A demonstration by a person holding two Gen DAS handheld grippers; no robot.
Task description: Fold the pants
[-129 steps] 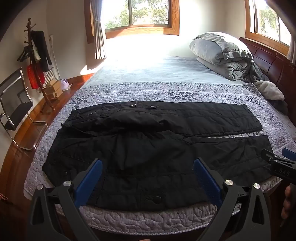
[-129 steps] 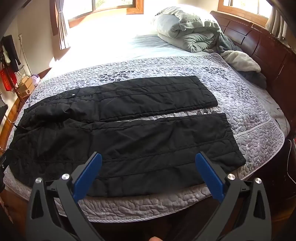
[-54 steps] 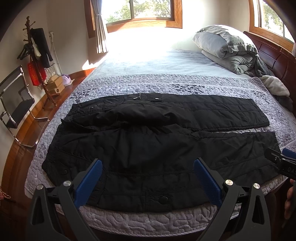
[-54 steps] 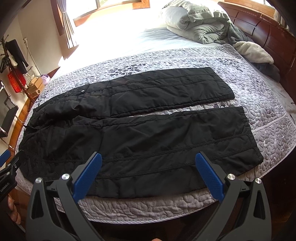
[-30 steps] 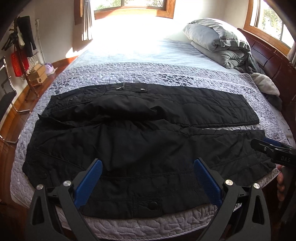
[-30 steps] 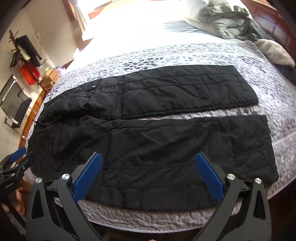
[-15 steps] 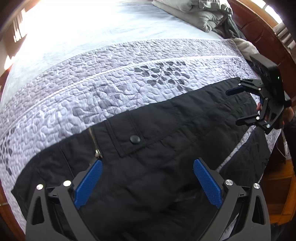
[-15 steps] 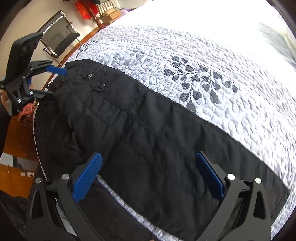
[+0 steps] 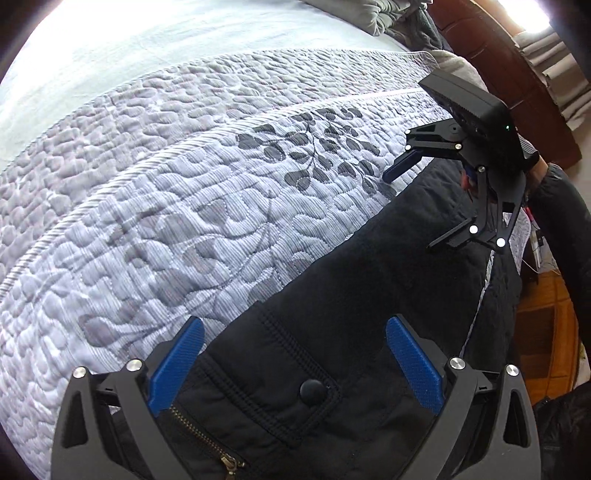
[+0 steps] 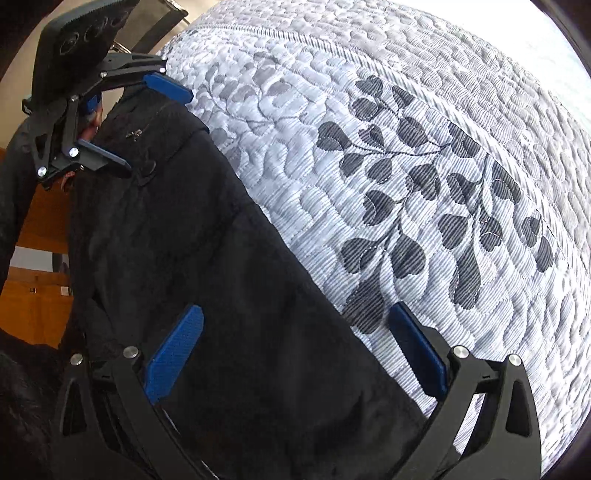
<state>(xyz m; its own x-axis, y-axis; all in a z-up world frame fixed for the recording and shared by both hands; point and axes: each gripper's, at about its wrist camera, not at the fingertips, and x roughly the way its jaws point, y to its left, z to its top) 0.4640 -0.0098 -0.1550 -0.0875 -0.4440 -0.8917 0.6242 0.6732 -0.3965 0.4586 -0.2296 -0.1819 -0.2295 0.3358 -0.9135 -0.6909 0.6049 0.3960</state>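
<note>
A: Entry. Near field, left view: left gripper [image 9: 295,363] hangs low over the waistband of the pants [image 9: 332,332], jaws apart and holding nothing. Snap button [image 9: 311,390] sits between the pads; brass zipper [image 9: 201,434] just beside the left pad.

B: Right side?

A: Right gripper [image 10: 295,354], jaws likewise apart, empty, over the far leg of the pants [image 10: 207,266], one pad above the cloth, the other above the quilt [image 10: 424,177] at the leg's far edge.

B: Where does the garment lie?

A: Flat on the bed, along the quilt's near edge; far side of the quilt bare, bedding [image 9: 380,14] heaped at the headboard corner.

B: Handling?

A: Judgement: padded, quilted, soft, some bulk, probably slick-faced. It will droop and slide, not hold a crease. Waistband is the thickest, firmest hold; pinch the leg at its outer edge, catching both layers. Risk: taking the top layer only.
</note>
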